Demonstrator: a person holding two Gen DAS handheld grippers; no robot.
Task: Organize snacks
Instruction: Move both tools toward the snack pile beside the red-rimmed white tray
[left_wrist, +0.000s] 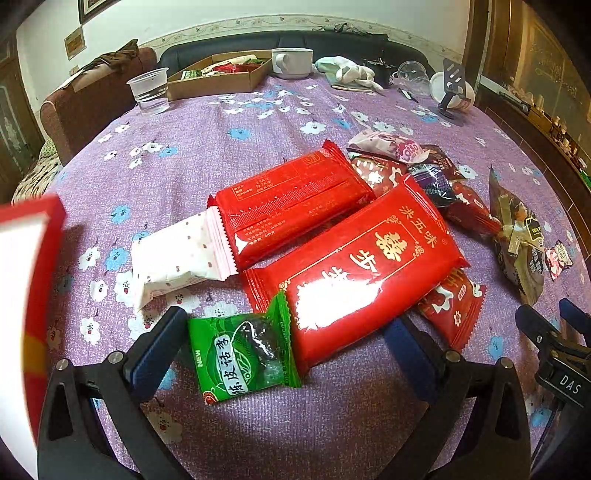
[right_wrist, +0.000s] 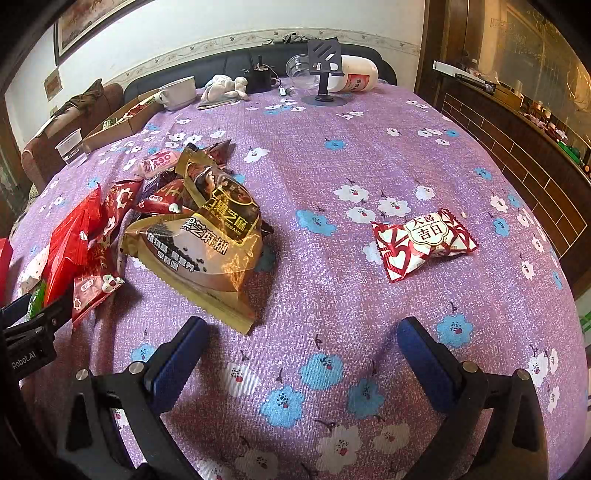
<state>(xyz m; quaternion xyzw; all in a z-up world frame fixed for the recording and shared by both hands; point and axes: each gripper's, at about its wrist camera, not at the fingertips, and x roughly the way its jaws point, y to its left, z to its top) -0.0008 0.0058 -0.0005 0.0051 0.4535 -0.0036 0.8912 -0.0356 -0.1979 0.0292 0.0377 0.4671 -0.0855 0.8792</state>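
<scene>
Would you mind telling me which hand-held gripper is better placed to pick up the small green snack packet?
Left. The green packet lies between the open left hand-held gripper's fingers; the right hand-held gripper faces bare tablecloth.

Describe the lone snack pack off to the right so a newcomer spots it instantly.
On the purple floral tablecloth, look right of the snack pile topped by the gold sesame bag. The small red-and-white candy pack lies alone there, touching nothing, with a round cream label.

Snack packets lie scattered flat on the table.
We see two large red packs (left_wrist: 354, 258) side by side, a green packet (left_wrist: 243, 350) touching one.
</scene>
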